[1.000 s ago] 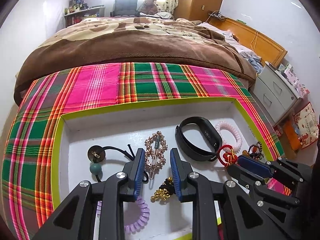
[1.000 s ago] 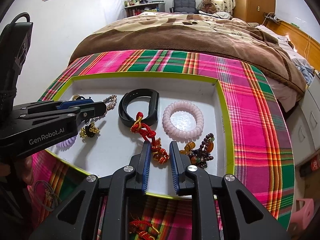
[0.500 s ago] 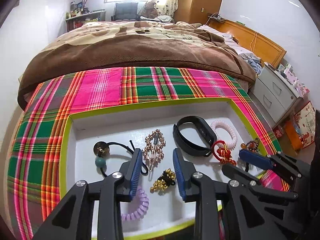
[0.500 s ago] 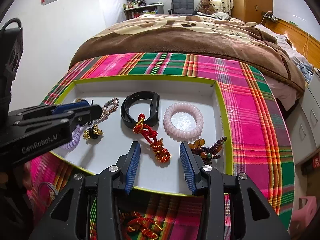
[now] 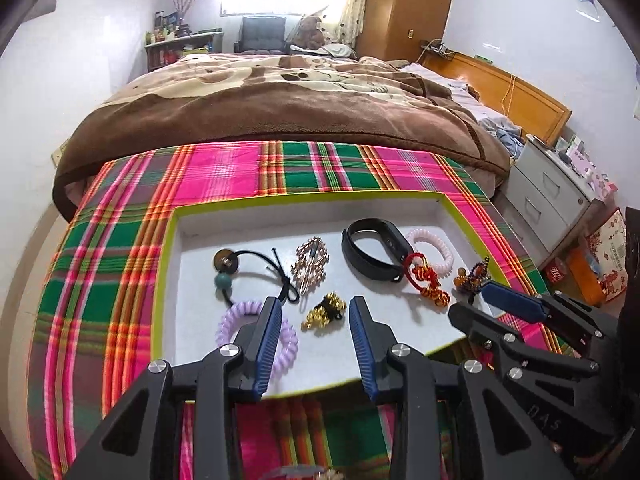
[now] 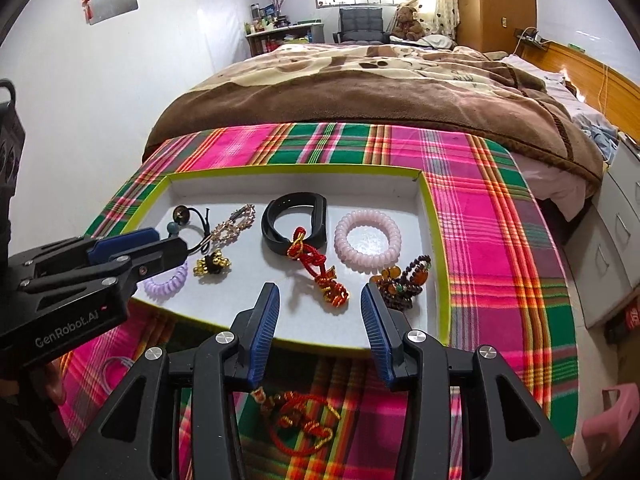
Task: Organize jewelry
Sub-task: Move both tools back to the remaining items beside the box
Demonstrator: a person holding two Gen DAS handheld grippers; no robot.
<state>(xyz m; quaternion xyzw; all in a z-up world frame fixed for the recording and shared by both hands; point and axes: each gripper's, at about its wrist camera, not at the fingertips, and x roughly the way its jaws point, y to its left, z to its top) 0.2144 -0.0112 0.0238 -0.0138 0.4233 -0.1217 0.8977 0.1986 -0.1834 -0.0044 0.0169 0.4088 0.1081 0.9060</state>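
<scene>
A white tray with a lime rim [image 5: 168, 264] [image 6: 436, 264] lies on a plaid cloth and holds jewelry: a black band [image 5: 374, 254] [image 6: 294, 222], a pink coil bracelet [image 6: 367, 238], a red knot charm [image 6: 320, 270], a brown bead bracelet [image 6: 404, 280], a gold bell tie [image 5: 324, 310], a lilac coil [image 5: 256, 332], a rhinestone clip [image 5: 310, 260] and a black hair tie [image 5: 256, 272]. My left gripper [image 5: 314, 316] is open and empty over the tray's near edge. My right gripper [image 6: 320, 300] is open and empty near the red charm.
A second red knot cord [image 6: 300, 416] lies on the plaid cloth [image 6: 480, 208] in front of the tray. A bed with a brown blanket [image 5: 280, 108] stands behind. Grey drawers [image 5: 552, 196] are at the right.
Both grippers have pulled back and up from the tray. The right gripper has opened wide and let go of the red charm, which lies in the tray. The left jaws have widened too.
</scene>
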